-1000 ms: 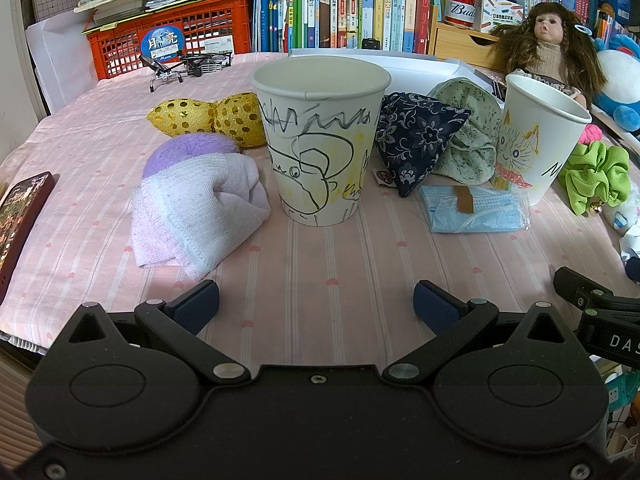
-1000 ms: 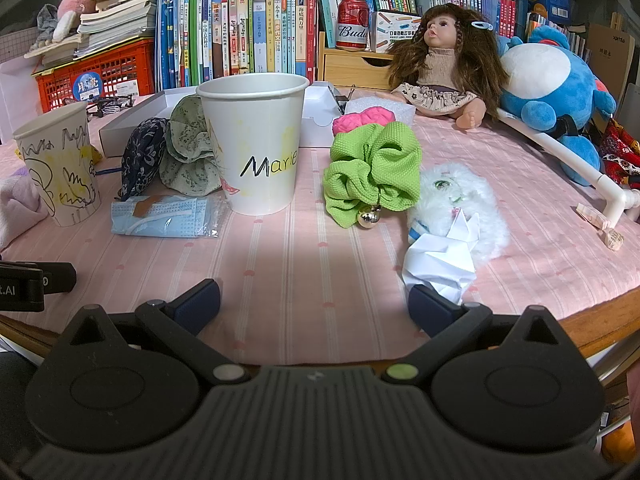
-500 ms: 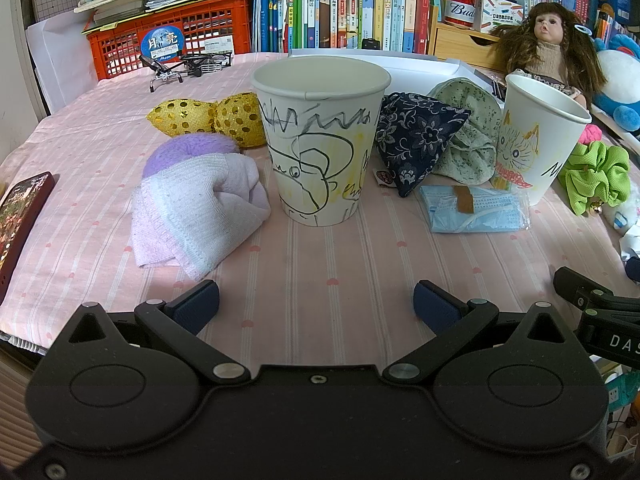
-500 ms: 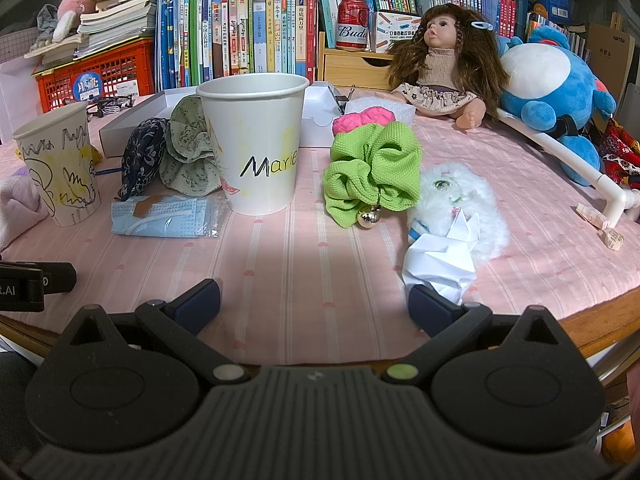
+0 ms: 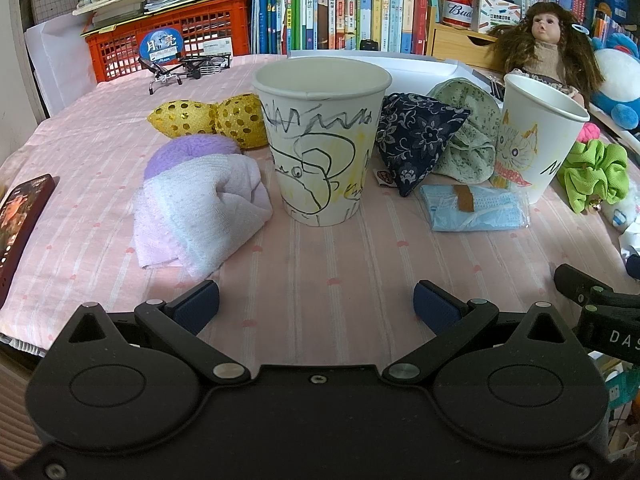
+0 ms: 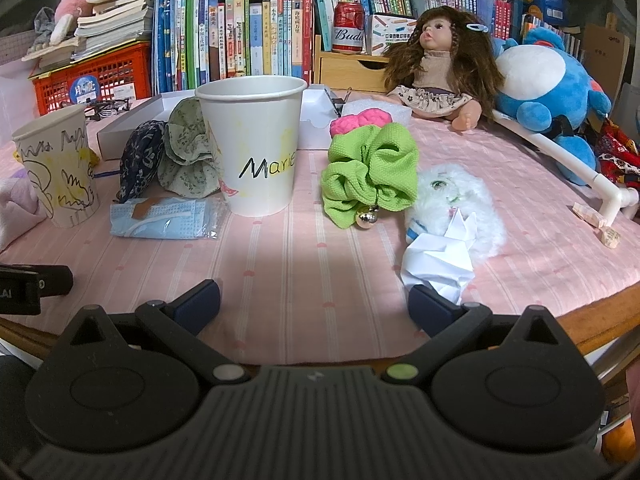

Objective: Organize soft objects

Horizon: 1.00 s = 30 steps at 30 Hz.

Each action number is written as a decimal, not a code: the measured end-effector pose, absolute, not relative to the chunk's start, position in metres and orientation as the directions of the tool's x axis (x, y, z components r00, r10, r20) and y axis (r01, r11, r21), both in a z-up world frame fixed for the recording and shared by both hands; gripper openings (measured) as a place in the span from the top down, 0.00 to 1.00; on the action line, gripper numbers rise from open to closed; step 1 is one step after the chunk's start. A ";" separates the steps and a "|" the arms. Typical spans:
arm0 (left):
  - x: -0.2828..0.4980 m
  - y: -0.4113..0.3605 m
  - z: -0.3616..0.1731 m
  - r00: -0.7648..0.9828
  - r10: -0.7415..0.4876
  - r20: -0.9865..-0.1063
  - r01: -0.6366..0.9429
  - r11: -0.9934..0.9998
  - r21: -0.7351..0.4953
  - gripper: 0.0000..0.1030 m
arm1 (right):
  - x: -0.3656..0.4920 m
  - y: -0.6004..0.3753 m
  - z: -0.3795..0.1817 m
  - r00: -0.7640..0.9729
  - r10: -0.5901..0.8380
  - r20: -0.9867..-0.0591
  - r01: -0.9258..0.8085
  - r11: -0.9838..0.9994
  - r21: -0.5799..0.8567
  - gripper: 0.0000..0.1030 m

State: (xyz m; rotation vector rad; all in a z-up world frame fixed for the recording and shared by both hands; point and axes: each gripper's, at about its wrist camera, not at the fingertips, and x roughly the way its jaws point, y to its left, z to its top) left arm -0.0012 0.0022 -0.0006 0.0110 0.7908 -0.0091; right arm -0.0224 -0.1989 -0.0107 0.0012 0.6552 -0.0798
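Note:
A scribbled paper cup [image 5: 322, 142] stands ahead of my left gripper [image 5: 316, 306], which is open and holds nothing. Left of that cup lie a pink-and-white towel [image 5: 200, 212], a purple puff [image 5: 188, 150] and a gold scrunchie [image 5: 212, 120]. Navy [image 5: 412, 136] and pale green [image 5: 466, 136] scrunchies lie behind a bagged blue mask [image 5: 474, 206]. My right gripper [image 6: 314, 304] is open over bare cloth, short of the "Marie" cup [image 6: 256, 144]. A lime scrunchie [image 6: 370, 176], a pink one [image 6: 360, 120], a white fluffy one [image 6: 456, 196] and crumpled paper [image 6: 438, 258] lie to its right.
A pink tablecloth [image 5: 320, 264] covers the table. A phone [image 5: 20, 220] lies at the left edge. A doll [image 6: 438, 64], a blue plush [image 6: 548, 80], a white box [image 6: 132, 124], a red crate [image 5: 168, 44] and a row of books [image 5: 340, 0] line the back. The wooden table edge [image 6: 592, 312] is near right.

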 end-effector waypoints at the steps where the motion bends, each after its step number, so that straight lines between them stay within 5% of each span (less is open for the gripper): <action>1: -0.003 0.003 0.000 0.704 -0.007 -0.710 0.017 1.000 0.007 0.00 | -0.023 -0.198 -0.011 0.792 -0.076 -0.605 0.077 0.997 -0.025 0.00; 19: -0.013 0.016 0.006 0.741 -0.078 -0.667 0.095 0.995 -0.011 0.04 | -0.041 -0.199 -0.001 0.852 -0.001 -0.524 0.006 1.000 0.008 0.00; 24: -0.027 0.023 0.028 0.811 -0.070 -0.580 0.102 0.994 0.024 0.04 | -0.051 -0.209 0.018 0.903 -0.039 -0.427 0.034 0.999 -0.019 0.00; 30: -0.032 0.040 0.044 0.876 0.035 -0.481 -0.010 0.998 0.054 0.04 | -0.047 -0.237 0.020 0.881 -0.167 -0.443 0.174 0.984 -0.027 0.05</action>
